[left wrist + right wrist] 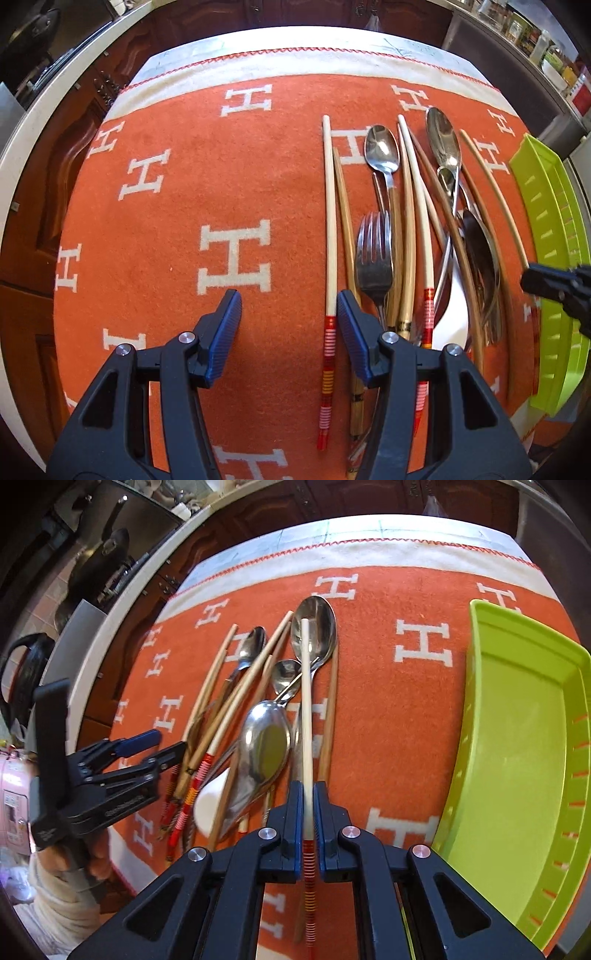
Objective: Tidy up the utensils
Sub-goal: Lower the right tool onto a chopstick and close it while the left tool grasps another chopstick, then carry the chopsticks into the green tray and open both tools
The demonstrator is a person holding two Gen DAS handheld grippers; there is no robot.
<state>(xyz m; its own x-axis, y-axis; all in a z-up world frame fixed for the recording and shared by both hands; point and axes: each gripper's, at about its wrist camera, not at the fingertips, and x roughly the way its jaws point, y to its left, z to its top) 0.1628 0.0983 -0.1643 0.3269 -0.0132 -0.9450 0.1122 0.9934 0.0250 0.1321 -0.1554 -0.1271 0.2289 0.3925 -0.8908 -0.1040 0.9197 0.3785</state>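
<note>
Only the right wrist view shows the right gripper [307,808] — clamping a chopstick [306,709].

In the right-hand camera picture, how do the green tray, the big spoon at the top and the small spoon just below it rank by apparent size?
1. green tray
2. big spoon
3. small spoon

The tray lies nearer the camera, but it is clearly largest.
</note>
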